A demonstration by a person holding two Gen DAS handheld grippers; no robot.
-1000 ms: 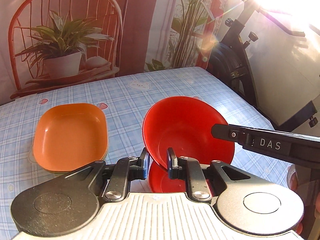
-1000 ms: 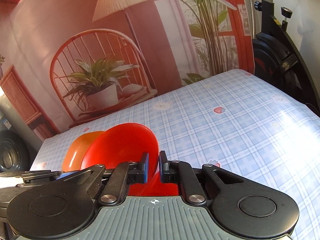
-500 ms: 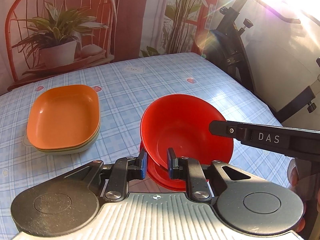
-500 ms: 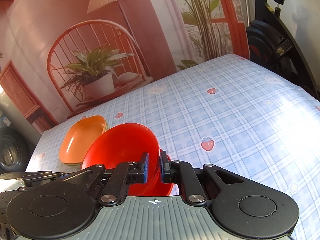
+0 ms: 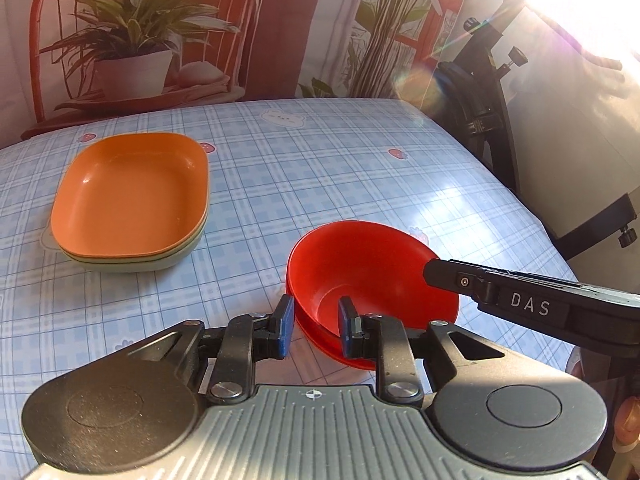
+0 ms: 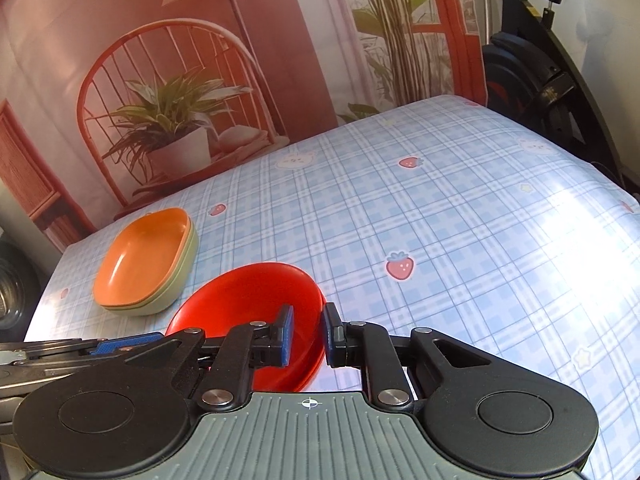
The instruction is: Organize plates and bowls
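Note:
A red bowl (image 5: 372,276) sits nested in a second red bowl (image 5: 340,350) on the blue checked tablecloth. My left gripper (image 5: 314,328) is open, its jaws astride the near rim, clear of it. My right gripper (image 6: 306,334) is open too, its jaws astride the bowls' (image 6: 256,300) right rim. The right gripper's finger (image 5: 520,300) reaches the rim from the right in the left wrist view. An orange plate (image 5: 132,196) lies on a stack of pale green plates (image 5: 168,262) at the left, also seen in the right wrist view (image 6: 142,262).
The tablecloth (image 6: 460,240) spreads wide to the right and back. A black exercise bike (image 5: 484,112) stands past the table's right edge. A printed backdrop (image 6: 200,60) hangs behind the table.
Both grippers lowered the tilted red bowl into the other red bowl, then opened and let go. The bowl now sits level and nested.

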